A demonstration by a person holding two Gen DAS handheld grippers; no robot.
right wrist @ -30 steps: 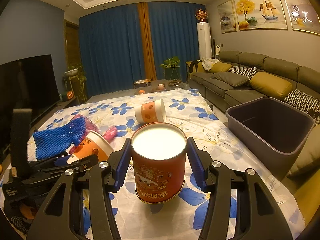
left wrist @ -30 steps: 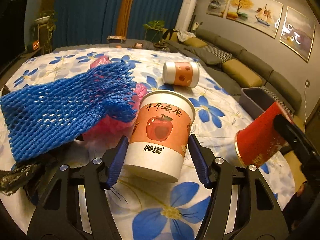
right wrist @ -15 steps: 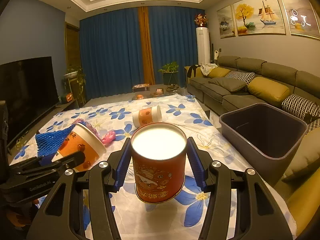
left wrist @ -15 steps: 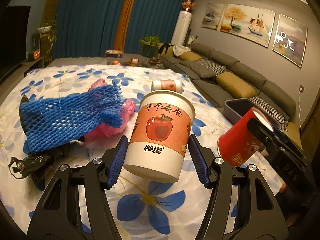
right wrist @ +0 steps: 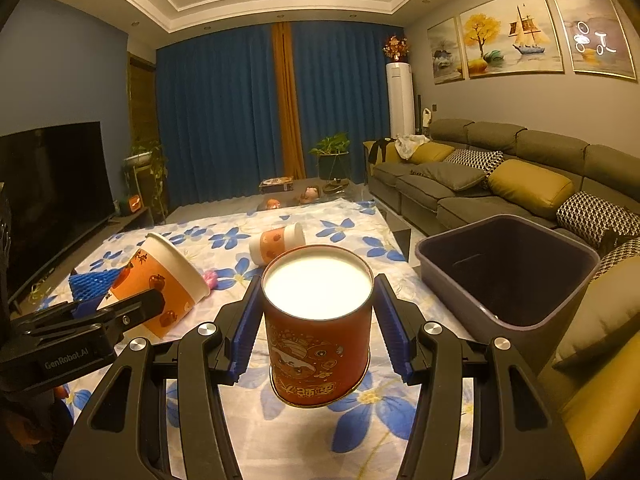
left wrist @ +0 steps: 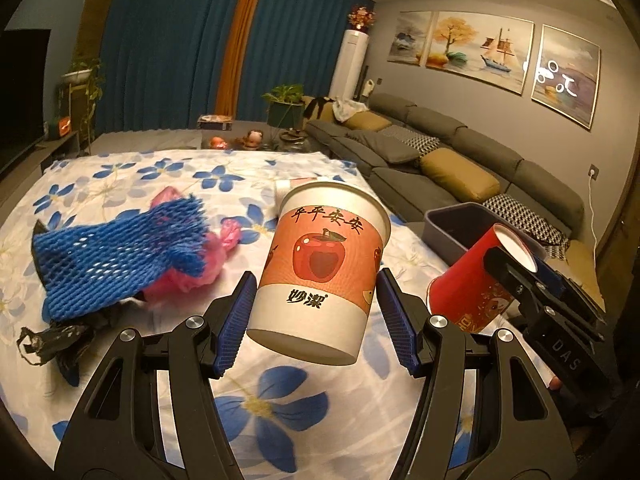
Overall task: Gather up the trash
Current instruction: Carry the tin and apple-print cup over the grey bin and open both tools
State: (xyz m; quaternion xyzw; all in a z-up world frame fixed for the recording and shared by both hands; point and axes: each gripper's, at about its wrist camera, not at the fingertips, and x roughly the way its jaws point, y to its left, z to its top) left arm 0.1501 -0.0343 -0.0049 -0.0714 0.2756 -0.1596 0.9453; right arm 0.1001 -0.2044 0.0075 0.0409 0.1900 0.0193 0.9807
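My left gripper [left wrist: 316, 316] is shut on an orange and white paper cup with an apple print [left wrist: 320, 276] and holds it in the air above the flowered cloth [left wrist: 280, 412]. The cup also shows in the right wrist view [right wrist: 160, 280]. My right gripper [right wrist: 318, 328] is shut on a red paper cup [right wrist: 318, 328], held upright off the cloth; it shows in the left wrist view [left wrist: 472, 284] too. A grey bin [right wrist: 508, 280] stands to the right, beside the cloth. A third cup [right wrist: 276, 244] lies on its side farther back.
A blue foam net [left wrist: 116, 252], pink plastic [left wrist: 192, 276] and a black bag [left wrist: 52, 340] lie on the cloth at the left. A grey sofa [right wrist: 500, 184] runs along the right wall. A TV [right wrist: 52, 196] stands at the left.
Both grippers have risen with their cups, so the cloth lies lower in both views. The right gripper and red cup have moved nearer to the bin.
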